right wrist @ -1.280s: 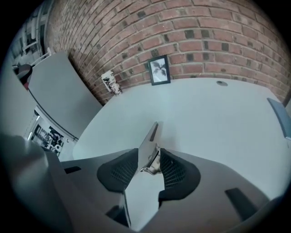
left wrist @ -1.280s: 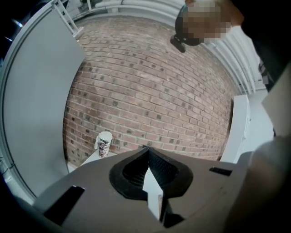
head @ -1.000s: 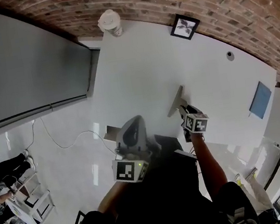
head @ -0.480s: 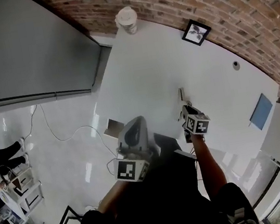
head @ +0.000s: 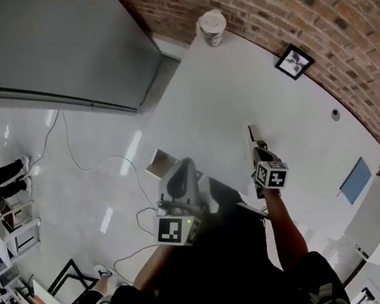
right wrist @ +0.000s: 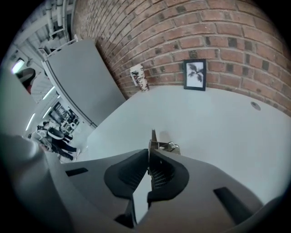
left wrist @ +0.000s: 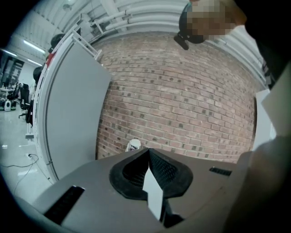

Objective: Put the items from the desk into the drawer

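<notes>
Flat board (right wrist: 153,135), thin and stiff, stands on edge in the right gripper (right wrist: 148,154), over the near part of the white desk (right wrist: 218,127); whether its lower edge touches the top I cannot tell. The jaws have just been closing and now pinch the board beside its metal clip (right wrist: 169,147). It looks light, rigid and smooth-faced, so it may pivot or slide in so narrow a pinch. A hold close to the clip seems safest. The left gripper (left wrist: 148,152) has its jaws together on nothing, apart from the board.
</notes>
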